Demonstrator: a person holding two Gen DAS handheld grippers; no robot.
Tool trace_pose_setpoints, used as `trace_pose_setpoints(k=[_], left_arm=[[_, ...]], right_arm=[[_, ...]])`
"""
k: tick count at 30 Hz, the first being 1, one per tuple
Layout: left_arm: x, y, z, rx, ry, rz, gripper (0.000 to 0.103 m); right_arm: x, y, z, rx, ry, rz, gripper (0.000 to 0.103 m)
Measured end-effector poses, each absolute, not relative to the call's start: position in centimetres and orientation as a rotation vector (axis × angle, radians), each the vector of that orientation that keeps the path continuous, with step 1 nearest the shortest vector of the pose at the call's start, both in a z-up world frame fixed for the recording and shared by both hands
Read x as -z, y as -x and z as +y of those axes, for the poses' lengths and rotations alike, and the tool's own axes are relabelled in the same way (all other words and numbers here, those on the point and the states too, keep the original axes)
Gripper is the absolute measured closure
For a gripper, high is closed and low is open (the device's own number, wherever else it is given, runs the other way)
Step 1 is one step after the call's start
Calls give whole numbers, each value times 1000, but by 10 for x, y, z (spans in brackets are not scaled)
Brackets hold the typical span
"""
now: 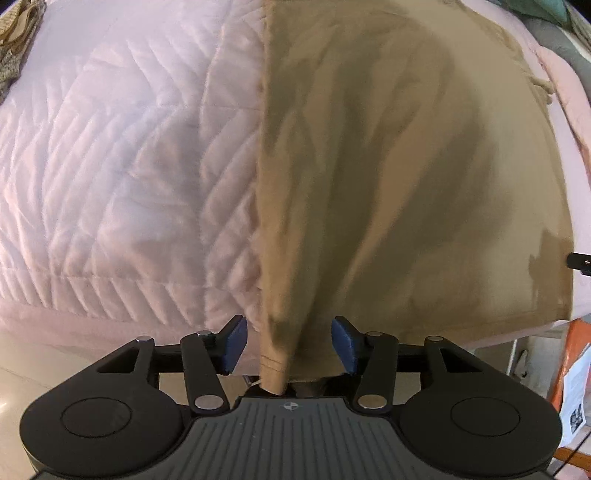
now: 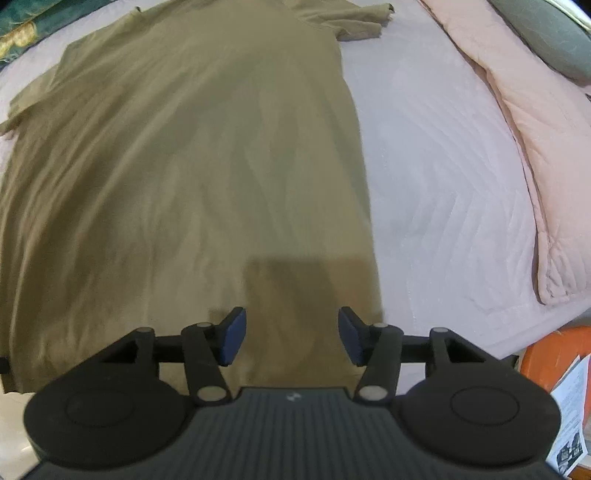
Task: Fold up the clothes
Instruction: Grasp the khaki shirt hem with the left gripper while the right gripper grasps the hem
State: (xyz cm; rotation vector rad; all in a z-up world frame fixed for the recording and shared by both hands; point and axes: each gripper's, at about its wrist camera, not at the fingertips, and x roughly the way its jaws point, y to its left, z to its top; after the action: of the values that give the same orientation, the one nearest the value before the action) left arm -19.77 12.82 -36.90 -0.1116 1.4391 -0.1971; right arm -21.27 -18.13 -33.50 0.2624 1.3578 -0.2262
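Left wrist view: tan cotton t-shirt (image 1: 406,166) spread flat on pale pink quilted bedspread (image 1: 110,166); left gripper (image 1: 289,341) spread, hem corner between pads, not pinched. Right wrist view: right gripper (image 2: 291,338) spread wide over hem, empty.

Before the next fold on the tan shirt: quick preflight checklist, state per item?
1. Shirt spread flat on the quilt: ok, light wrinkles only.
2. Left gripper over the left hem corner: ok, a fabric ridge runs between the pads.
3. Left pads clear of cloth: ok, gaps either side.
4. Right gripper over the right hem corner: ok, open, cloth lies below.
5. Far sleeve laid out: not ok, bunched.
6. Collar end straight: cannot tell, at frame edge.
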Motion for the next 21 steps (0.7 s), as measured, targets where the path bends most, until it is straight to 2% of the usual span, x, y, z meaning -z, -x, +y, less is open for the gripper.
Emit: trace_pose_setpoints(k=[15, 16, 17, 18, 19, 20, 21], left_arm=[[392, 190, 113, 153, 79, 1376, 50], [392, 189, 113, 154, 70, 1370, 55], [392, 188, 114, 146, 63, 1365, 62], [391, 186, 117, 137, 62, 1365, 65], [391, 186, 118, 129, 63, 1364, 73], [391, 187, 119, 127, 77, 1364, 88], [390, 186, 123, 133, 98, 1366, 92]], right_arm=[[388, 240, -234, 240, -354, 1423, 45], [390, 241, -236, 222, -384, 1418, 49], [391, 243, -238, 213, -405, 1403, 63], [390, 244, -241, 215, -414, 1381, 92], [390, 244, -244, 210, -433, 1377, 100], [389, 244, -248, 202, -459, 1375, 100], [388, 244, -250, 196, -467, 1371, 100]])
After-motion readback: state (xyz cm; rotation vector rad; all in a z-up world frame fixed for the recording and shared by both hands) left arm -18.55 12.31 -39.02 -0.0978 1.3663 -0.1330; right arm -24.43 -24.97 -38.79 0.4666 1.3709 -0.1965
